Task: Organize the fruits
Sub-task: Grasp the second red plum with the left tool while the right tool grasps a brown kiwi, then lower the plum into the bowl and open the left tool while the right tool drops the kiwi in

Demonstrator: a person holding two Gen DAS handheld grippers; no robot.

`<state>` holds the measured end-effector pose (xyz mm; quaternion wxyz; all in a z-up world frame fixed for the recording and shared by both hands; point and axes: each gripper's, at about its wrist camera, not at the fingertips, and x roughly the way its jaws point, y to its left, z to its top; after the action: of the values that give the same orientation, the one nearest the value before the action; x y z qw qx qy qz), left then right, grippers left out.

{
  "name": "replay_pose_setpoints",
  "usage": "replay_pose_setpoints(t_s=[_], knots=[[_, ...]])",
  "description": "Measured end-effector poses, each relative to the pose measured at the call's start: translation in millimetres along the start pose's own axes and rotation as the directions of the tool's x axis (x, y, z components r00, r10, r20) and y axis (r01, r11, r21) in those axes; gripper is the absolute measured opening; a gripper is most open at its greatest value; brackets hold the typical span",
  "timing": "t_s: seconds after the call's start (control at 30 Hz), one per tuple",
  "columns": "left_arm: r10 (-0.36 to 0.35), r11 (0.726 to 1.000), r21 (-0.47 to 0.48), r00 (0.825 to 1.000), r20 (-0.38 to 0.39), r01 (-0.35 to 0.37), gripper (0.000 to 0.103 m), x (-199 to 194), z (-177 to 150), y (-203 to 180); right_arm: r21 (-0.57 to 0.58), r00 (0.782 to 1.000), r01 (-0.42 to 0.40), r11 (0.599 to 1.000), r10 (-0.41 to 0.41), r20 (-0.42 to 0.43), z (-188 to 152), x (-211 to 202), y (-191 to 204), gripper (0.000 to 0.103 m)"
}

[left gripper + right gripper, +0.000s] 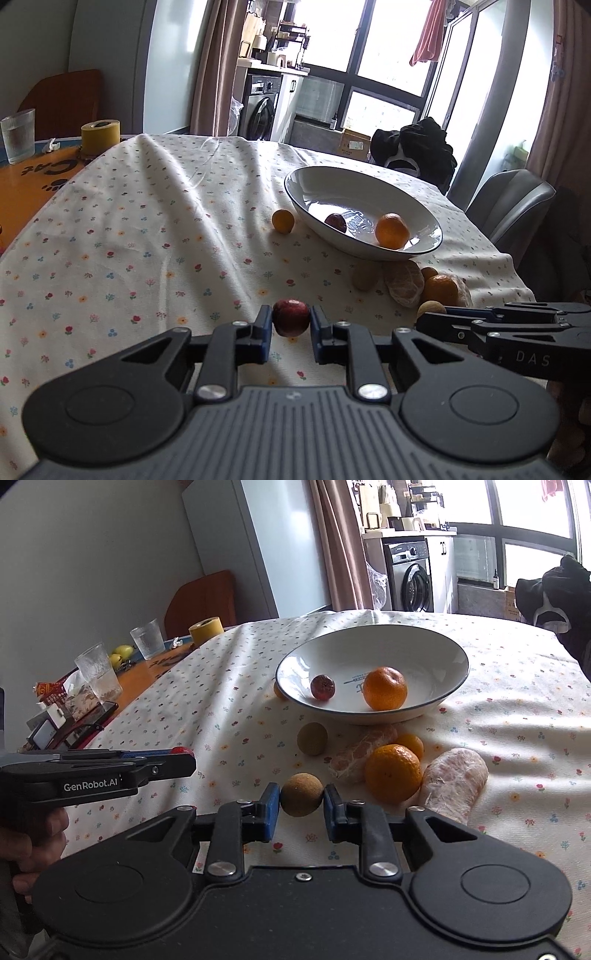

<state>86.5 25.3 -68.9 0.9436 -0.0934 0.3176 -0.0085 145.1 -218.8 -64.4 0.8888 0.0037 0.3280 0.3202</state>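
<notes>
My left gripper (291, 320) has its two blue pads pressed on a small red fruit (291, 317), one on each side. It sits low over the tablecloth (129, 240), near the table's front edge. The fruit is round, smooth and shiny. I think it is light and a bit slippery, so I hold it across its fat middle and do not squeeze hard.

My right gripper (301, 800) has its pads against a little brown ball fruit (301, 794). Its skin looks dry and rough, like thin shell. I think it could crack, so a soft hold at the middle is best.

The white bowl (436, 638) sits toward the far right part of the table. It is hard and shiny. Inside are an orange (385, 688) and a dark red fruit (322, 687).

In front of the bowl lie another brown ball (312, 739), a bumpy orange (392, 773) and two peeled ones (455, 782), soft and stringy. Those would squash easily.
</notes>
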Motion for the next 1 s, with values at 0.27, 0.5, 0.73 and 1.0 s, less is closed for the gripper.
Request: replay_pose_setpoints(t_s=[0.27,0.5,0.73,1.0], knots=[[-0.001,1.000,0.013,1.000,0.016,0.001,0.020,3,9,-8,0.008,0.999,0.010,1.000,-0.010,0.036,8,-6,-6,0.024],[-0.003,1.000,0.031,0.999,0.034,0.002,0.020,9,23,-17,0.019,0.997,0.029,0.999,-0.030,0.072,17,-11,-15,0.024],[-0.012,0.999,0.044,0.999,0.044,0.011,0.020,20,37,-29,0.034,0.994,0.040,0.999,-0.043,0.099,26,-12,-27,0.024],[-0.022,0.998,0.062,0.999,0.047,0.019,0.020,33,51,-41,0.051,0.992,0.045,0.998,-0.051,0.117,35,-10,-40,0.024]])
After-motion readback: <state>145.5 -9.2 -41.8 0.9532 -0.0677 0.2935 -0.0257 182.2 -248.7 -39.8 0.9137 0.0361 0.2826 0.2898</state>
